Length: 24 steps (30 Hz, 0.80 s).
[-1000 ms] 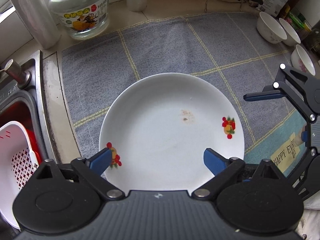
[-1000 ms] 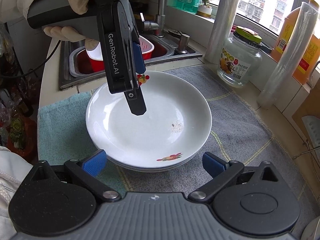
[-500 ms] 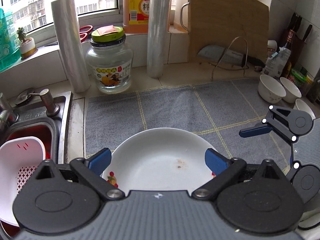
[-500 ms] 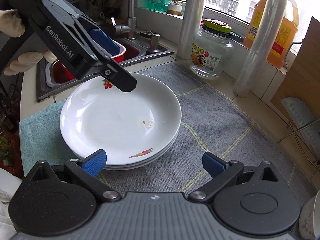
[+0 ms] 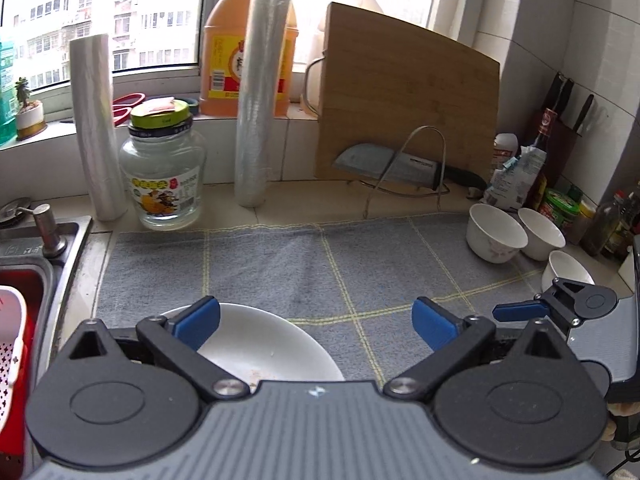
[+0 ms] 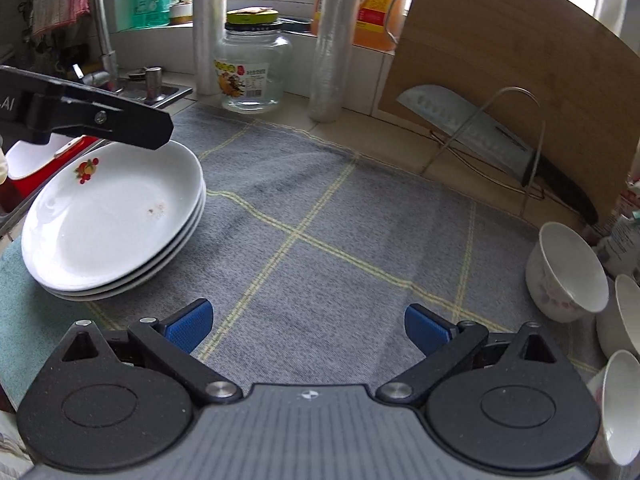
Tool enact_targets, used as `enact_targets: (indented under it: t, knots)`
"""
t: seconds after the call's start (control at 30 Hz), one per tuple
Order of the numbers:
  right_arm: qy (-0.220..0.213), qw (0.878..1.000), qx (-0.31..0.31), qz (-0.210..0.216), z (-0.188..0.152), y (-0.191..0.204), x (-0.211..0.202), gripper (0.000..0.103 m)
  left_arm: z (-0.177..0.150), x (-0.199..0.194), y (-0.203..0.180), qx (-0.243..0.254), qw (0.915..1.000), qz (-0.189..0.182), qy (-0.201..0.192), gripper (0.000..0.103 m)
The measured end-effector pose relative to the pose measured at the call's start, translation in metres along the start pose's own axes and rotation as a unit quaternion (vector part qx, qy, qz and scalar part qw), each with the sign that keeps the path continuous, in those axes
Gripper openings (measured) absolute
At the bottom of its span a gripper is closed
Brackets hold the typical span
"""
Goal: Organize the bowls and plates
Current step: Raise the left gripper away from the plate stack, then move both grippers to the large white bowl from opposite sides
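Three white plates with fruit prints are stacked (image 6: 112, 220) at the left end of the grey checked towel (image 6: 320, 240). The top plate (image 5: 260, 344) shows just under my left gripper (image 5: 316, 320), whose jaws are opening with only bare towel between them. One of its black fingers (image 6: 120, 128) hovers over the far rim of the stack. My right gripper (image 6: 310, 326) is open over the middle of the towel and holds nothing. Three white bowls (image 6: 568, 268) (image 6: 624, 316) (image 6: 616, 400) stand upright at the towel's right end, also seen as bowls (image 5: 496, 234) in the left wrist view.
Along the back stand a glass jar (image 5: 164, 176), two rolls of plastic wrap (image 5: 260, 96), an oil jug (image 5: 224, 48), and a wooden cutting board (image 5: 400, 100) with a cleaver (image 6: 472, 128) on a wire rack. The sink (image 5: 36, 248) lies left; bottles (image 5: 560, 184) crowd the right corner.
Both grippers have drawn back from the plate stack and tilted up. The left one has lifted off the top plate and its jaws stand wider. The right one has swung rightwards, bringing the bowls into view.
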State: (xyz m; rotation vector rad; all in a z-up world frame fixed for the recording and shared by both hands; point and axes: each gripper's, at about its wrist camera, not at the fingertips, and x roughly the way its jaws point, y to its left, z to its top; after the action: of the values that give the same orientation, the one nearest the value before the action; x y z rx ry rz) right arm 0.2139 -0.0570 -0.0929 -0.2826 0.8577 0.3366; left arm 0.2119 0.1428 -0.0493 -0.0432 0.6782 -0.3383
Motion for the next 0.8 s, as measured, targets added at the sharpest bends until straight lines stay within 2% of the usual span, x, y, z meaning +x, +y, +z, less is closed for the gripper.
enact_targets:
  t: [0.2,0.27,0.4,0.5,0.6,0.8]
  knots:
    - [0.000,0.999,0.035,-0.041,-0.035,-0.042,-0.023,0.103,-0.007,0.012,-0.042,0.008,0.9996,-0.026,0.004,0.101]
    - [-0.003,0.998,0.040,-0.046,-0.048,-0.059,-0.028,0.103,-0.010,0.015,-0.061,0.019,0.9995,-0.024,0.003,0.101]
    - [-0.011,0.998,0.038,-0.042,-0.077,-0.101,-0.039,0.103,-0.014,0.023,-0.102,0.021,0.9998,-0.005,0.002,0.101]
    - [-0.009,0.999,0.024,-0.020,-0.098,-0.135,-0.052,0.103,-0.019,0.036,-0.140,0.013,0.9999,-0.004,0.009,0.101]
    - [-0.007,1.000,0.007,-0.018,-0.119,-0.168,-0.062,0.103,-0.021,0.049,-0.177,0.010,0.9997,-0.015,0.016,0.101]
    - [-0.002,0.999,0.020,-0.024,-0.145,-0.224,-0.075,0.103,-0.016,0.070,-0.233,0.008,0.9985,-0.042,0.036,0.101]
